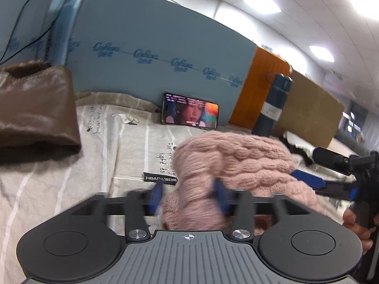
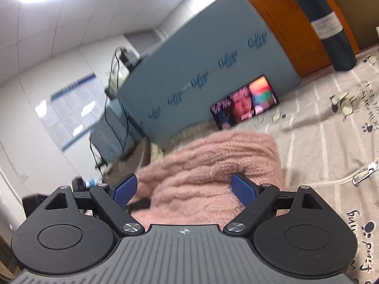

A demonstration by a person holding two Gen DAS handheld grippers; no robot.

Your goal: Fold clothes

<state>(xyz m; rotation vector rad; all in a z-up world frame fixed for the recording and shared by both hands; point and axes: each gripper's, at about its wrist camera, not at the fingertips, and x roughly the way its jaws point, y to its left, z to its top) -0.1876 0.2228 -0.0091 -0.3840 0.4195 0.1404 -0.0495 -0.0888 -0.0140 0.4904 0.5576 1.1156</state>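
At lower centre of the left view, the left gripper pinched a bunch of the pink sweater; the right gripper gaped wide over it on the striped sheet

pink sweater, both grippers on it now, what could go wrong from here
1. The left gripper pinches only a bunched wad of the pink sweater, so the fluffy knit could slip out or stretch.
2. The right gripper is open with the sweater between its fingers; closing here may catch several layers and spoil the fold.
3. The phone leaning on the blue board and the bottle stand close behind; a swung sleeve might topple them.
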